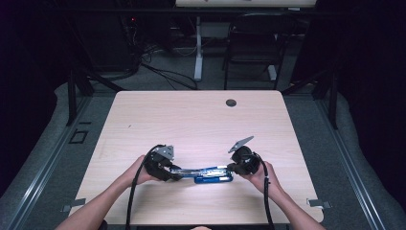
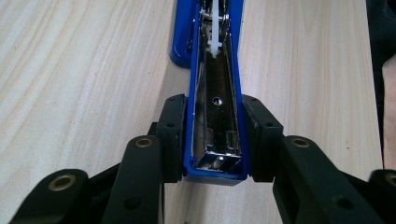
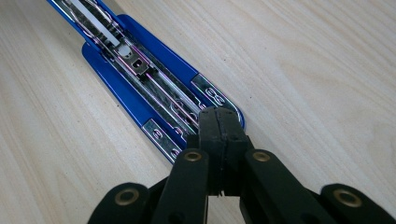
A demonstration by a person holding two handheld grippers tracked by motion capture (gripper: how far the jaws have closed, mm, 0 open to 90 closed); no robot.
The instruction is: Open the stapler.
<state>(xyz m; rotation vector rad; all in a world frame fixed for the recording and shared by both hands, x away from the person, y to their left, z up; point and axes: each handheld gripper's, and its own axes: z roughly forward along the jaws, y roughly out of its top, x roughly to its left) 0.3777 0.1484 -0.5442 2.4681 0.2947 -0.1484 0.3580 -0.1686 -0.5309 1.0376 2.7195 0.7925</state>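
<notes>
A blue stapler (image 1: 213, 174) lies swung open near the table's front edge, its metal staple channel (image 2: 215, 93) facing up. My left gripper (image 1: 176, 175) is shut on the stapler's blue upper arm, and its pads (image 2: 170, 135) press on both sides of that arm's end. From the other side, my right gripper (image 1: 233, 167) is shut with nothing between its jaws. In the right gripper view the closed tips (image 3: 218, 126) rest at the rounded end of the stapler's base (image 3: 140, 70). A hand holds each gripper.
The light wooden table (image 1: 191, 120) has a small round grommet hole (image 1: 231, 102) at its far side. Beyond it stand a black chair (image 1: 253, 43) and a white desk leg (image 1: 197, 48), with cables on the floor.
</notes>
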